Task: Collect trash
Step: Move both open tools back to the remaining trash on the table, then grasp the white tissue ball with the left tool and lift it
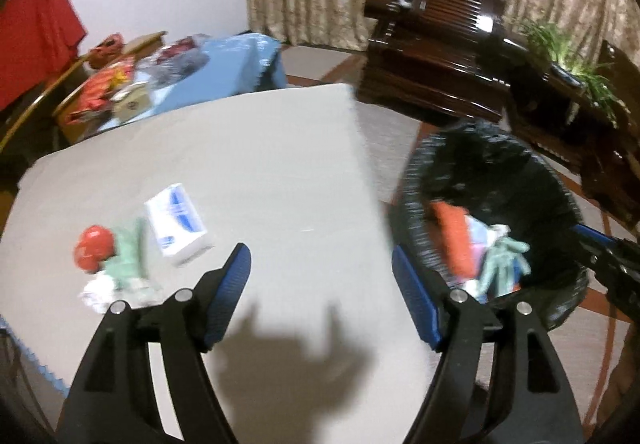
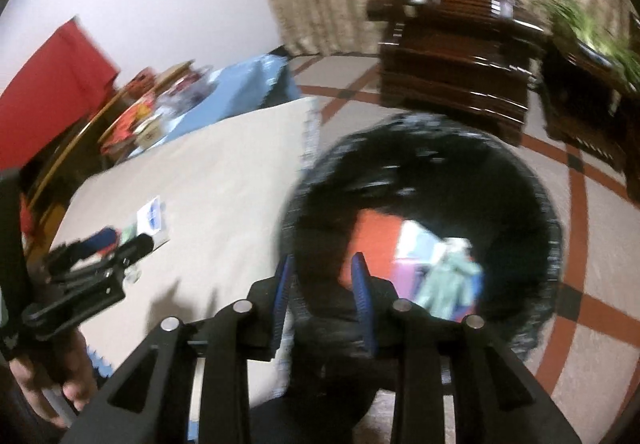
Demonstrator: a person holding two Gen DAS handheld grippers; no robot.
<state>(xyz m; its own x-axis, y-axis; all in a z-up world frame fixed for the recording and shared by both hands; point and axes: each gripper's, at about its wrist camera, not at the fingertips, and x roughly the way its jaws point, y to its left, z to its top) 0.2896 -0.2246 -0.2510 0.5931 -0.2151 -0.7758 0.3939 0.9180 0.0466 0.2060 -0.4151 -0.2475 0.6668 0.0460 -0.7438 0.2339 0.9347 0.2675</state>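
left claw (image 1: 320, 268) hangs over the pale worktop (image 1: 280, 148), jaws spread wide, nothing between them. ahead and to its left sits the trash still on the worktop: a white-and-blue box (image 1: 179, 224), a red ball-like thing (image 1: 93, 247), a green scrap (image 1: 130, 256) and crumpled white paper (image 1: 98, 294), all bunched close together, well apart from the blue pads. off to this claw's right, the black-lined bin (image 1: 492, 180) stands on the floor beside the worktop, with orange, blue and green rubbish already inside. right claw (image 2: 323, 284) is poised above the near rim of that bin (image 2: 420, 148), jaws parted with a modest gap, gripping nothing. bare fingers (image 2: 76, 384) show at the lower left, wrapped round a handle. both views are blurred.
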